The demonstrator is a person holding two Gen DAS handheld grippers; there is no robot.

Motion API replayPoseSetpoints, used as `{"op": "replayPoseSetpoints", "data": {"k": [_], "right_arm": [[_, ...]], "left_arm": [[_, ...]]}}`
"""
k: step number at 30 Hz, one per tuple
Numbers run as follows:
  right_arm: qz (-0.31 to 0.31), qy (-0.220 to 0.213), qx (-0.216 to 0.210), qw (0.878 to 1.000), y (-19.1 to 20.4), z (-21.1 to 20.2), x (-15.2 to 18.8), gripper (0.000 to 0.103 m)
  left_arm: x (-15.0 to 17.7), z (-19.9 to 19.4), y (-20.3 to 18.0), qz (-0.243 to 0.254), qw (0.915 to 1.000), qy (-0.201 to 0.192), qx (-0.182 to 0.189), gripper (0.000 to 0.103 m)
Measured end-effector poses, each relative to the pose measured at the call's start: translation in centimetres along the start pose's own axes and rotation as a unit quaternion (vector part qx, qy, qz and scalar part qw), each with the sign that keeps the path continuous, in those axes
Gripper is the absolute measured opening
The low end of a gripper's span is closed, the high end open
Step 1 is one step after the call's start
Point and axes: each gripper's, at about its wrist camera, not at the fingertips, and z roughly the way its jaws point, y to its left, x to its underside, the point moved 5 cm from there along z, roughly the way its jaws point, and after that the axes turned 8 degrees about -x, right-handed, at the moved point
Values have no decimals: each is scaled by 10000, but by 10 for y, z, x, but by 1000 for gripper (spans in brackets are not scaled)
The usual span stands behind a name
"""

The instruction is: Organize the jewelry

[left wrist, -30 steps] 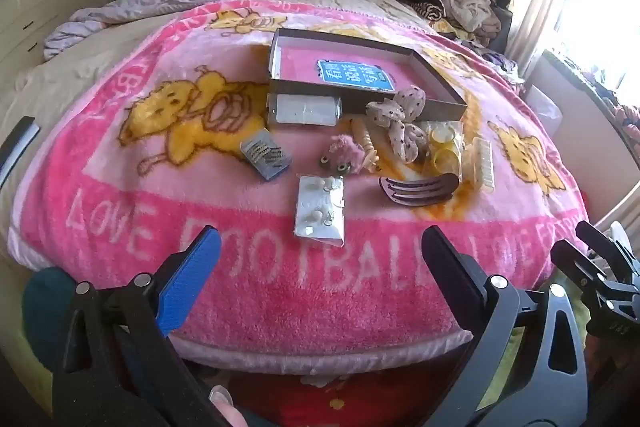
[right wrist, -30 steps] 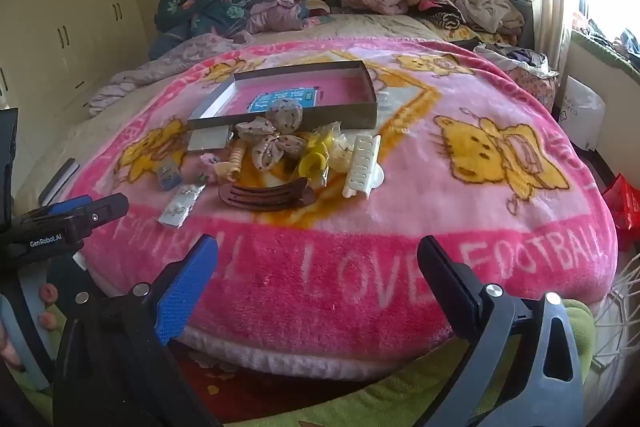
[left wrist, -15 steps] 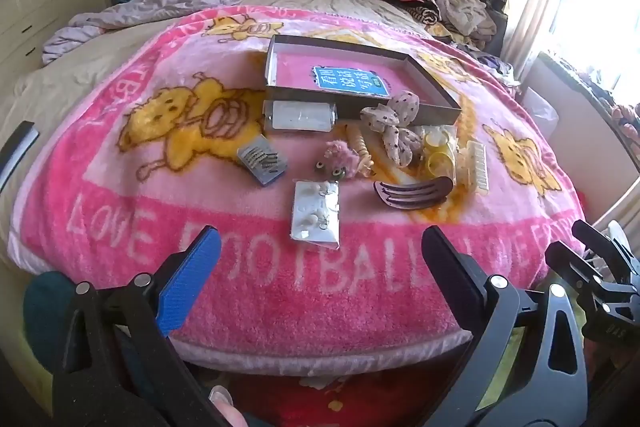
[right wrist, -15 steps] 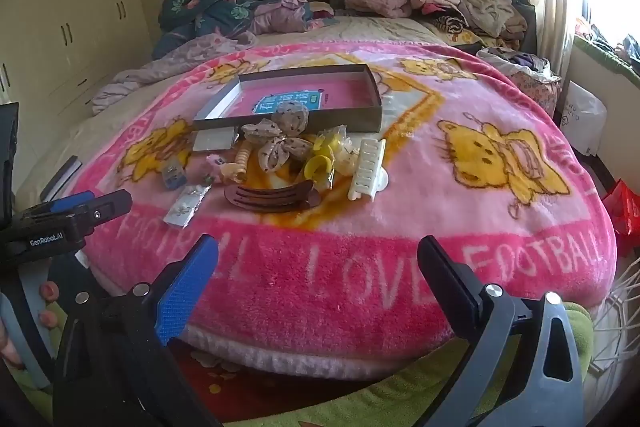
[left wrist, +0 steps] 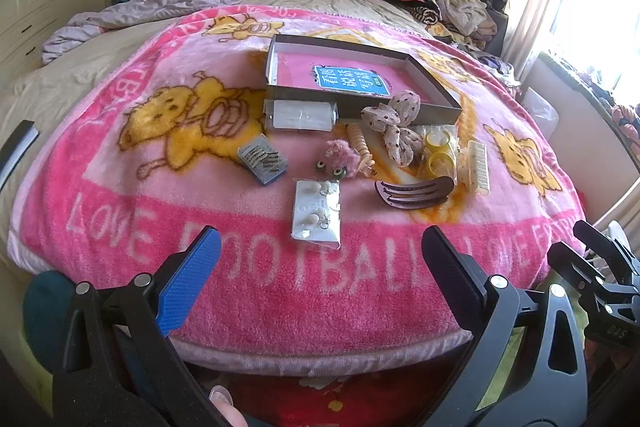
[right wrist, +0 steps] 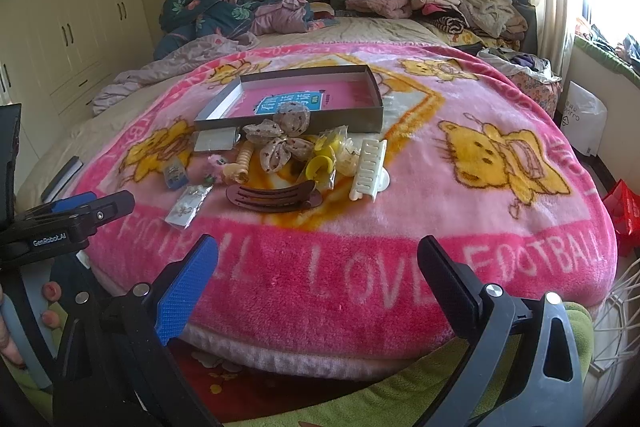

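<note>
Jewelry and hair pieces are spread on the pink blanket of the bed, in front of an open shallow box, and none of them is seen inside the box yet. Going from left to right in the left wrist view, a small blue card of hairpins is found first, then a clear flat packet just before the box wall, then a card of earrings lying nearest to the bed edge. A fluffy pink clip and a beige spiral tie come next, then a spotted fabric bow that leans against the box, yellow rings in a clear bag, a brown claw clip and a white comb clip. The left tool is held spread wide and empty, well apart from the pieces, with the earring card between its fingers in the view. The right tool is also spread wide and empty, low before the bed edge. The step in hand is judged to be the approach, with no piece grasped so far. For the next move a reach forward over the blanket is called for, probably to the earring card, which is thin and flat on soft pile, so an edge must be caught carefully before it is carried to the box.
</note>
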Motion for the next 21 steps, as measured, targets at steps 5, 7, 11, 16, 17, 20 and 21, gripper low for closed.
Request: {"op": "replayPoseSetpoints", "data": {"k": [5, 7, 11, 16, 17, 20, 21], "right_arm": [[1, 8, -5, 10000, 1, 0, 0, 99], [1, 0, -10, 10000, 0, 0, 0, 99], [3, 1, -9, 10000, 0, 0, 0, 99], [8, -1, -15, 10000, -1, 0, 0, 99], [5, -3, -12, 10000, -1, 0, 0, 99], [19, 4, -9, 10000, -1, 0, 0, 99], [19, 5, -13, 10000, -1, 0, 0, 99]], "left_arm": [[0, 0, 0, -9, 10000, 5, 10, 94], [-1, 0, -1, 1, 10000, -2, -13, 94], [-1, -1, 0, 0, 10000, -9, -16, 94], [-2, -1, 0, -7, 10000, -13, -7, 94], [-2, -1, 0, -4, 10000, -13, -15, 94], [-2, -1, 0, -3, 10000, -21, -6, 94], [-3, -2, 1, 2, 10000, -31, -16, 94]]}}
